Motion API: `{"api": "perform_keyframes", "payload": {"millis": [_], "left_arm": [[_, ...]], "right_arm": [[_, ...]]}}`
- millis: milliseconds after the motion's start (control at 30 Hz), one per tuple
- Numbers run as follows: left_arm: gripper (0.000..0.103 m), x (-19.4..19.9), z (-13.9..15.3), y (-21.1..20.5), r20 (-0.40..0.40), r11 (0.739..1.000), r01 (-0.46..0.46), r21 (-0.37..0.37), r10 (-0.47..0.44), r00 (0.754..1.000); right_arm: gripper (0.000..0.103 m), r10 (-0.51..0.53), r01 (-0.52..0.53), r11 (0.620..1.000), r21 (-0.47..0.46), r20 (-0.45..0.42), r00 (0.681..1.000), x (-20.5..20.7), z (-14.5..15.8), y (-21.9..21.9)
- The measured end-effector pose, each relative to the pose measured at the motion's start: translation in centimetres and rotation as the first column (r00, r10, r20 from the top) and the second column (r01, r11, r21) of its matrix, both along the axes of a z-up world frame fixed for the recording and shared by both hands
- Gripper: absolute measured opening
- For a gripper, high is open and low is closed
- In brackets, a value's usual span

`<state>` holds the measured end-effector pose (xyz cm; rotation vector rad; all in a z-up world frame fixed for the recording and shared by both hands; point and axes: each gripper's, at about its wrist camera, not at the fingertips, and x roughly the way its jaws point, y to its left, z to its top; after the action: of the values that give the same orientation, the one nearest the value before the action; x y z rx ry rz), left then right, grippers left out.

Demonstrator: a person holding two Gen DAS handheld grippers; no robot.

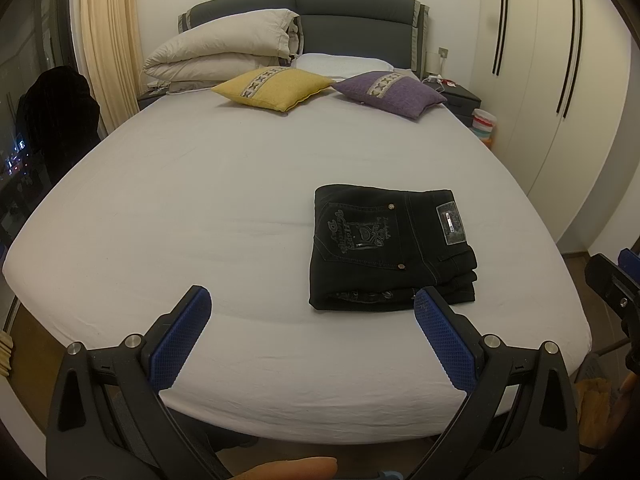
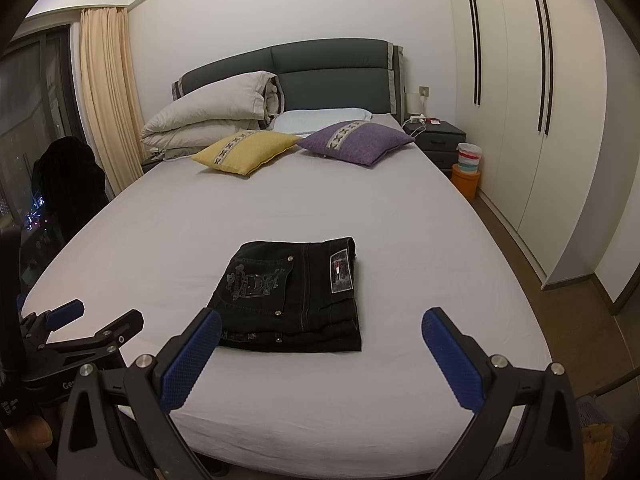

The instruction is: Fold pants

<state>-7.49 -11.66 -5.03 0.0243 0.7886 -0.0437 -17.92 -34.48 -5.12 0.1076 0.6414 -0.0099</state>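
1. Pants lay folded into a compact black rectangle on the bed, near its foot edge, back pocket and waistband patch facing up.
2. In the right wrist view the same pants sat just ahead of the gripper, slightly left of centre.
3. The left gripper hung above the foot of the bed with its jaws spread wide and nothing between them; its right finger overlapped the pants' near edge in the view, but contact could not be told.
4. The right gripper was likewise wide open and empty, its left finger overlapping the pants' near left corner in the view.
5. A yellow cushion and a purple cushion lay side by side near the headboard, well apart from the pants.
6. A folded duvet leaned against the headboard behind the yellow cushion.
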Motion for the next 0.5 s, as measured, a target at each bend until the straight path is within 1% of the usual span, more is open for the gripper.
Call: {"api": "perform_keyframes", "payload": {"millis": [500], "left_arm": [[0.103,-0.05,-0.17,-0.04,-0.004,1.0,-0.001,-0.001,0.001,1.0]], "right_arm": [[0.103,0.0,0.0,1.0,0.002,-0.004,1.0,0.02,-0.01,-0.16]]}}
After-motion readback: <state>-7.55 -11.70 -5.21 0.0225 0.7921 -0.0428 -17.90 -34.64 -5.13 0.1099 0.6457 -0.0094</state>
